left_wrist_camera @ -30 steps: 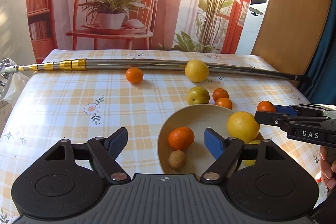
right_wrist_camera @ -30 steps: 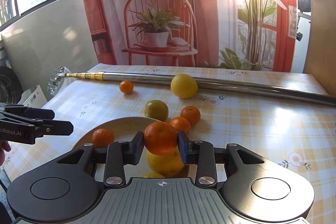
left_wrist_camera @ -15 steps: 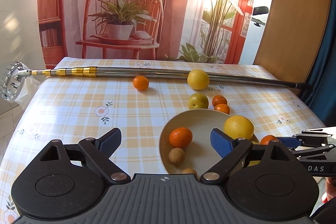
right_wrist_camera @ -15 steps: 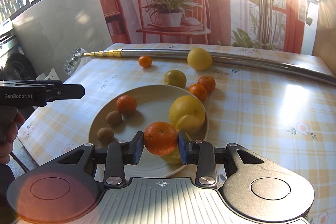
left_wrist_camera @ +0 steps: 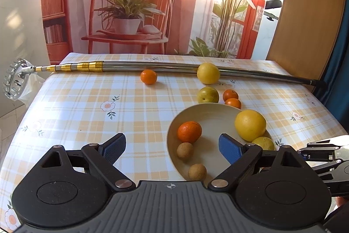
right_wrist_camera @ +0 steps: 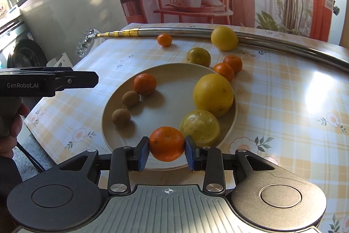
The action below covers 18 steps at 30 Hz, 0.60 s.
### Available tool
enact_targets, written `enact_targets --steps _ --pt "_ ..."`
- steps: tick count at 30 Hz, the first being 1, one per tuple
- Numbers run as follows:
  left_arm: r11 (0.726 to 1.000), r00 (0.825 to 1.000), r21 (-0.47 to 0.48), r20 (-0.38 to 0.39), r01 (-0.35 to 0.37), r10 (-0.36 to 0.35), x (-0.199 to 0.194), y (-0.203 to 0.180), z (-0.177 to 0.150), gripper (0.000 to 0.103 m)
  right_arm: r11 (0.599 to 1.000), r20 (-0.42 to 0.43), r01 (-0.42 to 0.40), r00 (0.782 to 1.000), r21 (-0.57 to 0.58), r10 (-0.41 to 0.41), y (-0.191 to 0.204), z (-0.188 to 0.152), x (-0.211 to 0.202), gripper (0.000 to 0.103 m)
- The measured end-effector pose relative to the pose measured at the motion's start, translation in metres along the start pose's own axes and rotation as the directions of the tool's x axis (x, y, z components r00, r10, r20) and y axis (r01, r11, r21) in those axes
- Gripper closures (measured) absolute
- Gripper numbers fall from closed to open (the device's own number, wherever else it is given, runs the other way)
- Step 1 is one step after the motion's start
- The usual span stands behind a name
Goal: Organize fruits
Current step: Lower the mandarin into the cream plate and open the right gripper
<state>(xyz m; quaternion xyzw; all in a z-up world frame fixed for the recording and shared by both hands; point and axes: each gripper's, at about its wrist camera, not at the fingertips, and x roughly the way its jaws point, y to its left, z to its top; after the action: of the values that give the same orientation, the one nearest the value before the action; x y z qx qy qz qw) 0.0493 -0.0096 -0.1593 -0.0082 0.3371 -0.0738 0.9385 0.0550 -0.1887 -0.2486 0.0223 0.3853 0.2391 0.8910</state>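
- The right gripper (right_wrist_camera: 166, 153) had its blue pads clamped on a small orange tangerine (right_wrist_camera: 166, 143), held over the near rim of the round cream-coloured plate (right_wrist_camera: 174, 99).
- The left gripper (left_wrist_camera: 172, 149) stood wide apart and empty, its right pad above the plate's near part.
- On the plate lay a large yellow grapefruit (right_wrist_camera: 213, 94), a yellow-green round fruit (right_wrist_camera: 199, 127) touching it on the near side, a second orange tangerine (right_wrist_camera: 145, 84) at the left, and two small brown round fruits (right_wrist_camera: 130, 98) just near of it.
- On the checked yellow tablecloth (right_wrist_camera: 283, 97) beyond the plate sat a pair of small tangerines (right_wrist_camera: 228, 68) touching each other, a greenish-yellow fruit (right_wrist_camera: 198, 56), a yellow lemon-like fruit (right_wrist_camera: 224, 38) against the long telescopic metal pole (right_wrist_camera: 185, 31), and a lone tangerine (right_wrist_camera: 164, 39) farther left.
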Motion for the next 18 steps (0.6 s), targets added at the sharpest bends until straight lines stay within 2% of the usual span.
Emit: enact_targets --steps 18 --pt "0.999 1.0 0.05 -0.009 0.007 -0.006 0.001 -0.008 -0.002 0.009 0.999 -0.037 -0.023 0.999 0.026 0.024 -0.002 -0.004 0.016 0.071"
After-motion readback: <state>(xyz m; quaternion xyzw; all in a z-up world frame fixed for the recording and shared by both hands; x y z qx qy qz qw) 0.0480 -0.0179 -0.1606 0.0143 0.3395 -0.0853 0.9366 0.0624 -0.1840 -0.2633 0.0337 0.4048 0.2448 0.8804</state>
